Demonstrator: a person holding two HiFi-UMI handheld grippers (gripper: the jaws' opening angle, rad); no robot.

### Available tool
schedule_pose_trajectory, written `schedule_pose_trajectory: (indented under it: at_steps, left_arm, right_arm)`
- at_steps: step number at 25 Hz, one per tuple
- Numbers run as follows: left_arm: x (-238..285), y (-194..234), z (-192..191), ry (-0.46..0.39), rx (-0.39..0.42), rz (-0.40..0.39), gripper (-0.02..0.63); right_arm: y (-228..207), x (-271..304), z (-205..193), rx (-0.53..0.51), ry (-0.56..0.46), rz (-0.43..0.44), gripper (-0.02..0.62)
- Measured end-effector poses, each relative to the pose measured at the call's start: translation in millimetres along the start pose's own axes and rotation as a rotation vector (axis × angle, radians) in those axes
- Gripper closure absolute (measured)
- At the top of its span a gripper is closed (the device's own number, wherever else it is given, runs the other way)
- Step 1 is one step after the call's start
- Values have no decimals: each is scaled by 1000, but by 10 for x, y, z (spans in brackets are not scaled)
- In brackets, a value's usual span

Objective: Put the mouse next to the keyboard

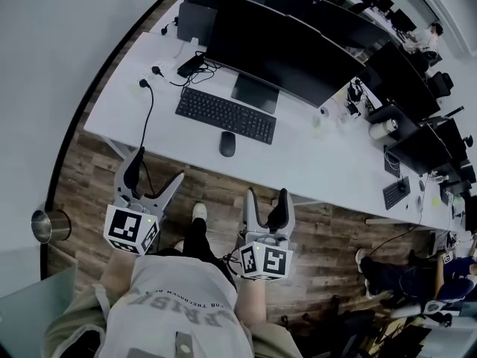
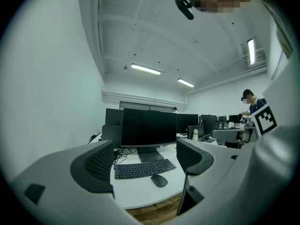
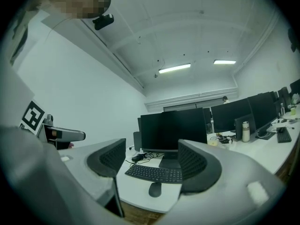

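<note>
A black mouse lies on the white desk, just in front of the right end of the black keyboard. The same mouse and keyboard show between the jaws in the left gripper view, and the mouse and keyboard in the right gripper view. My left gripper and right gripper hang over the wooden floor short of the desk's near edge. Both stand open with nothing between their jaws.
A large black monitor stands behind the keyboard, with cables trailing at the desk's left end. More monitors and clutter run along the desk to the right. A metal bin stands on the floor at the left. Another person sits at the lower right.
</note>
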State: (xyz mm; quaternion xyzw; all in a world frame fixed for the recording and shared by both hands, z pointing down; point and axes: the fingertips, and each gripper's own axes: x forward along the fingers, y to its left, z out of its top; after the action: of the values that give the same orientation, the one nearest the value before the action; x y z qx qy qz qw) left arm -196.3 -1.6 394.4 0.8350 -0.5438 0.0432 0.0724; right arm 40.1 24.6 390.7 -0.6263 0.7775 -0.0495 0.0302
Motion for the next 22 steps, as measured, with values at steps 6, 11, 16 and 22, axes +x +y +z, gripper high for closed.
schedule_pose_trajectory:
  at_steps: [6, 11, 16, 22]
  left_arm:
    - [460, 46, 117, 2, -5, 20, 206]
    - [868, 57, 121, 9, -16, 35, 206]
    - [1242, 61, 68, 24, -19, 60, 206]
    - [1498, 97, -13, 44, -22, 94, 206]
  right_arm:
    - [-171, 498, 4, -2, 23, 40, 256]
    - [-303, 914, -238, 21, 87, 76, 256]
    - [-372, 1322, -592, 45, 161, 136, 256]
    - [-430, 1692, -1044, 44, 255, 170, 256]
